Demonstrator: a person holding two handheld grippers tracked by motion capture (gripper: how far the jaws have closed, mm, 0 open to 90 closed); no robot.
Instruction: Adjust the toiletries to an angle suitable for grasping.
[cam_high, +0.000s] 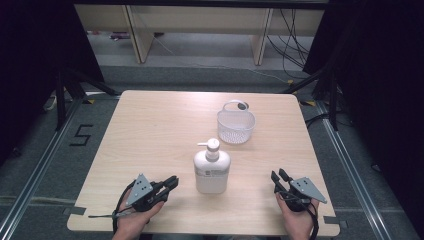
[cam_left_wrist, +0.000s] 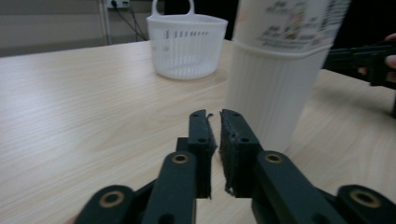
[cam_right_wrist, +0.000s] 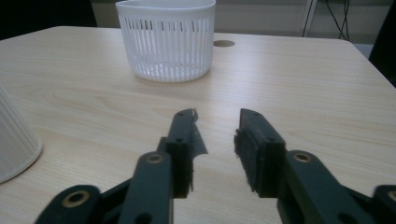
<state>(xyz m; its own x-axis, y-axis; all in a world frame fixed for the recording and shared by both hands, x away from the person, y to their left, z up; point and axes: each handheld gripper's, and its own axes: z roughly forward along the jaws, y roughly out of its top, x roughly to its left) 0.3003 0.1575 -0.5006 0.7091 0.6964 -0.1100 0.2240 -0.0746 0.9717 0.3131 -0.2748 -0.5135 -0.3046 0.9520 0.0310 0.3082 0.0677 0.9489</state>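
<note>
I hold my left gripper (cam_high: 172, 181) low over the near edge of the table (cam_high: 150, 130), at about 7 o'clock from the bottle (cam_high: 212, 170). My hand wraps its grip from below, palm in, and the tool lies nearly level, pointing toward 2 o'clock at the bottle's base. Its jaws are together with only a thin slit between the pads and nothing in them; in the left gripper view the tips (cam_left_wrist: 214, 122) stop just short of the bottle's ribbed wall (cam_left_wrist: 271, 93).

My right gripper (cam_high: 278, 177) sits at about 4 o'clock from the bottle, well apart from it, and points toward 11 o'clock. That hand grips from behind and below, with the grey plate on top tilted outward. In the right gripper view its jaws (cam_right_wrist: 215, 122) stand a little apart, with bare wood between them and nothing held.

The bottle stands upright near the table's middle, a bit toward me. It is white plastic, squat and rounded, with a printed label band, fine upright ribs on its lower part and a pump head whose spout points to 9 o'clock.

The basket (cam_high: 236, 124) sits at 1 o'clock from the bottle, apart from it. It is white plastic, round, with slotted walls and a loop handle at its far side. The table is pale wood grain with rounded corners.
</note>
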